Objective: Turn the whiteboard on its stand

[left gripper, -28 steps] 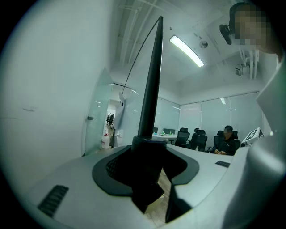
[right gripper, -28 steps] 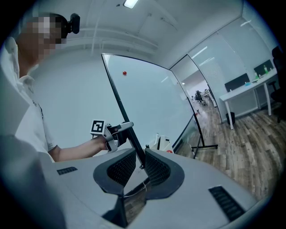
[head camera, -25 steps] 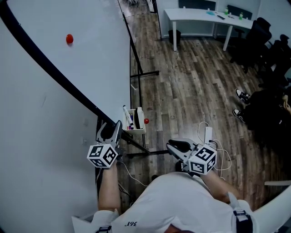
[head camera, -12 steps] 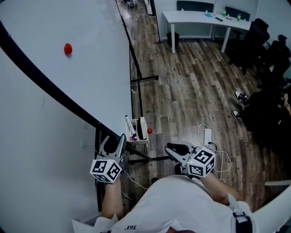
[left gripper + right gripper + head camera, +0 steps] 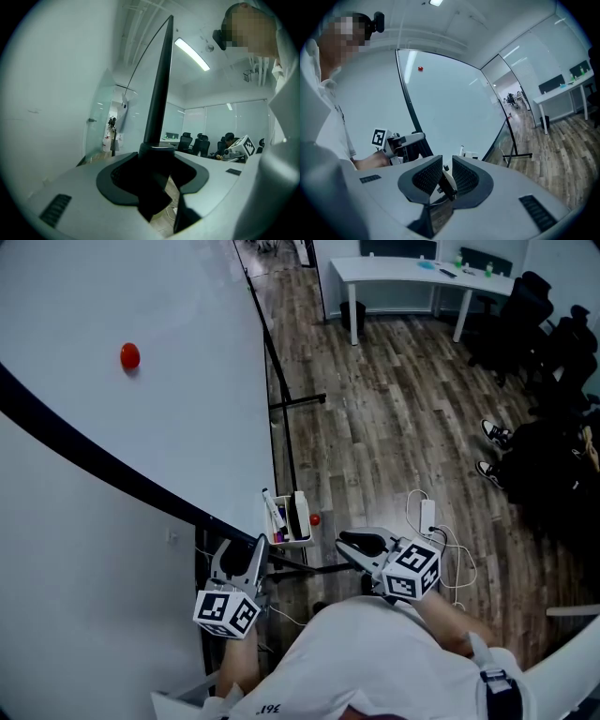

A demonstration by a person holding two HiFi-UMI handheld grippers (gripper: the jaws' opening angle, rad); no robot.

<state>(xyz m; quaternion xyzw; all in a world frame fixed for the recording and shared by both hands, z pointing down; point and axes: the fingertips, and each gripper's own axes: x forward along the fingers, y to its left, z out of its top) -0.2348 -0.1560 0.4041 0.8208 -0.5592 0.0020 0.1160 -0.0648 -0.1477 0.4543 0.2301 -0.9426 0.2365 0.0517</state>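
The big whiteboard hangs tilted on its stand, its black frame running as a slanted band down to the lower corner. A red magnet sticks to the board. My left gripper is at that corner, shut on the frame edge, which fills the gap between its jaws in the left gripper view. My right gripper floats free to the right over the floor, pointing at the board. Its jaws stand narrowly open with nothing between them.
A white pen tray with markers hangs by the board's lower corner. The black stand leg reaches across the wooden floor. A power strip with cables lies at the right, a white desk and dark chairs farther back.
The board's frame and red magnet have swung lower and leftward in the head view. My left gripper has travelled down and right with the frame corner. The right gripper has barely shifted.
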